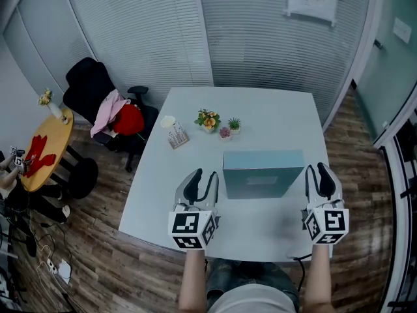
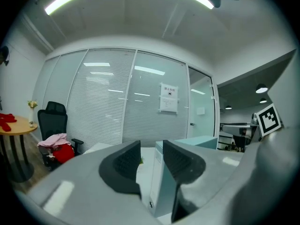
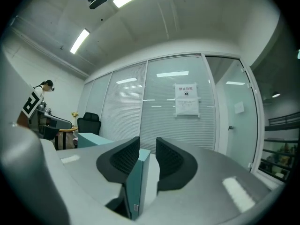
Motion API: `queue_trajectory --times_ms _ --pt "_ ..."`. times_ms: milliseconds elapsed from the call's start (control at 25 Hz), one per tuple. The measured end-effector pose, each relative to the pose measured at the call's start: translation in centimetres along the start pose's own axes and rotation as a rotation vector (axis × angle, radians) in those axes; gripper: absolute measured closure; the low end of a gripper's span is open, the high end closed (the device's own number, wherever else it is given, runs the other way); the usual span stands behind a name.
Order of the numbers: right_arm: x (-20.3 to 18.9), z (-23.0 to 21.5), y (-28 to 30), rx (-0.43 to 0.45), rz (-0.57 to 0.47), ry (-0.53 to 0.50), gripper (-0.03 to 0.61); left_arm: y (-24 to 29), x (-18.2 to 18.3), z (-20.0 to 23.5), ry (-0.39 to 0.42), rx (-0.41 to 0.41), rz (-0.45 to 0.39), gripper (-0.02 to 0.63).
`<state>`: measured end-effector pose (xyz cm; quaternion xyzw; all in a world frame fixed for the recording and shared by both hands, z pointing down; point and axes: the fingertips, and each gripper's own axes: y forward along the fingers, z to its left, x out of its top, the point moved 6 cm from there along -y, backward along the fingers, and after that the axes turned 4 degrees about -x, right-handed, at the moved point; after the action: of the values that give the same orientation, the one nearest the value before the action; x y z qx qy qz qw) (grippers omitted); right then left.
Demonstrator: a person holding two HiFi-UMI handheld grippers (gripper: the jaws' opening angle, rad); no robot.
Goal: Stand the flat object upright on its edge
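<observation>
- The pale surface (image 1: 273,109) fills the middle of the head view, in front of a wall of glass and blinds.
- The teal box (image 1: 260,175), flat and rectangular, is up on a long edge near the surface's near side. Its broad face is toward the person and a narrow edge is on top. Whether its lower edge rests on the surface cannot be told.
- The left hand-held gripper (image 1: 204,173) sits at the box's left end. Its jaws are unclenched. The box's end shows in the gap, close against the right jaw, with a strip of surface visible between it and the left jaw.
- The right hand-held gripper (image 1: 317,168) sits at the box's right end. Its jaws are narrowly apart. The box's end is close against the left jaw, and a pale strip separates it from the right jaw.
- Three little potted plants (image 1: 221,124) stand in a cluster behind the box, well apart from it.
</observation>
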<state>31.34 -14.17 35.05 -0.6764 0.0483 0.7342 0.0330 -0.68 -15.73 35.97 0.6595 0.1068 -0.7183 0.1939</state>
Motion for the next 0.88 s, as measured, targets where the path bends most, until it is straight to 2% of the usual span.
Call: queue_trajectory --times_ms 240,480,880 --pt "1.0 -0.1 -0.4 -0.047 -0.03 0.002 0.509 -0.5 1.1 0.1 0.027 0.048 -0.028 0.536" --pt "0.5 -0.2 -0.9 -0.077 -0.02 0.009 0.528 -0.9 1.5 0.1 0.029 0.081 -0.047 0.611" --pt "0.3 -0.1 -1.7 -0.094 -0.012 0.012 0.538 -1.4 1.8 0.1 0.021 0.089 -0.052 0.611"
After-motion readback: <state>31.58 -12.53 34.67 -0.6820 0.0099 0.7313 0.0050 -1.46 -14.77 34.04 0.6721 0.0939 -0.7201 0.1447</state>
